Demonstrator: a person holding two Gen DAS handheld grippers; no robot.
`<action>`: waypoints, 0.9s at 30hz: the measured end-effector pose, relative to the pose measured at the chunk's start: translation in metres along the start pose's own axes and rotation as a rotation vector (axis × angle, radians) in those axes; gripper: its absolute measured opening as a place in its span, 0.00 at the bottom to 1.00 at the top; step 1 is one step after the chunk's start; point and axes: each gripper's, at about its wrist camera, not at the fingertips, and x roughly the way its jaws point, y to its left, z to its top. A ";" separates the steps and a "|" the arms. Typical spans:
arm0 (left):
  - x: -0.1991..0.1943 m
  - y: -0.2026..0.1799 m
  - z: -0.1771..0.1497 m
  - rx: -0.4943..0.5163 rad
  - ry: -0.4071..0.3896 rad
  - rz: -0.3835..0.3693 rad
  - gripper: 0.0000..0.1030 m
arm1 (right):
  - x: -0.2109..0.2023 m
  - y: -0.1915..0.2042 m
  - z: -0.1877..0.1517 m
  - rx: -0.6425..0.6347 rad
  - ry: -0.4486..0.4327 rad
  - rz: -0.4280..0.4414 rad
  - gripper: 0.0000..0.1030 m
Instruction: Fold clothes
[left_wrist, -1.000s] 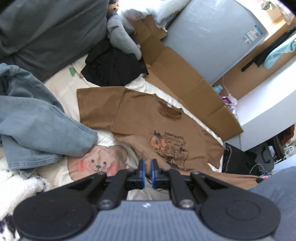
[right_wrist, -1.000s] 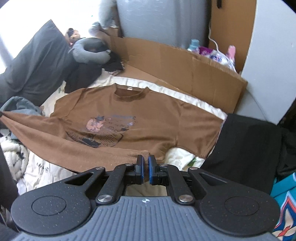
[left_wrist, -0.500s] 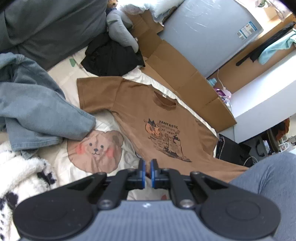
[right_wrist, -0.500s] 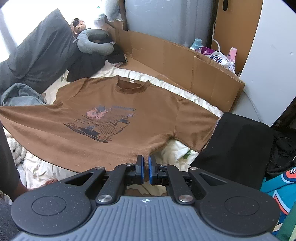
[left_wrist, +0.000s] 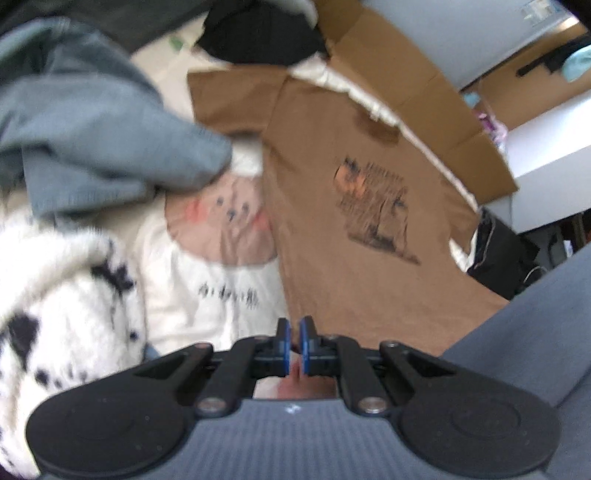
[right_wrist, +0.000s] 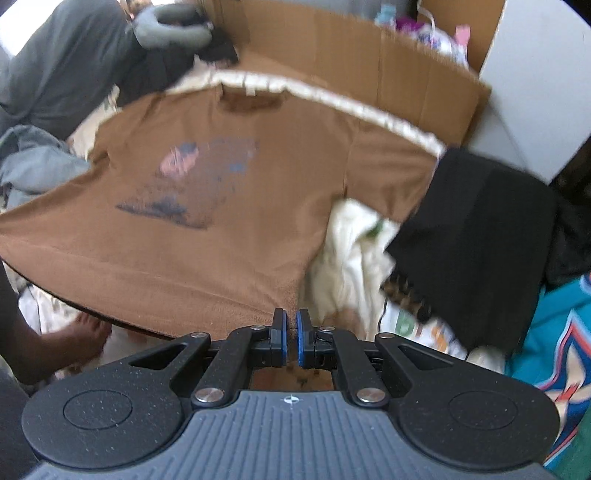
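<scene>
A brown T-shirt (left_wrist: 343, 229) with a dark chest print lies face up on a cream bedsheet (left_wrist: 207, 295), collar at the far end. The left gripper (left_wrist: 294, 334) is shut on the hem at its near left corner. In the right wrist view the same T-shirt (right_wrist: 229, 192) spreads away from the right gripper (right_wrist: 290, 325), which is shut on the hem's near right corner. The hem stretches between the two grippers, slightly raised off the sheet. Both views are motion-blurred.
Blue-grey clothing (left_wrist: 92, 129) and a fluffy white spotted blanket (left_wrist: 55, 295) lie left of the shirt. A cardboard wall (right_wrist: 369, 55) runs along the far edge. A black folded cloth (right_wrist: 472, 240) and a teal garment (right_wrist: 554, 350) lie to the right. A person's grey-clad leg (left_wrist: 535, 332) is close by.
Both grippers have sunk toward the bed and tipped further down, still holding the hem. The shirt now lies flatter and more spread out, and the scene fills more of each view.
</scene>
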 end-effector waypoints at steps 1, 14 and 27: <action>0.006 0.002 -0.003 0.002 0.015 0.007 0.06 | 0.006 0.000 -0.005 0.009 0.016 0.002 0.03; 0.087 0.044 -0.030 -0.039 0.178 0.089 0.06 | 0.103 -0.006 -0.066 0.130 0.211 0.023 0.03; 0.134 0.059 -0.046 -0.029 0.252 0.160 0.06 | 0.181 -0.003 -0.121 0.206 0.359 0.022 0.03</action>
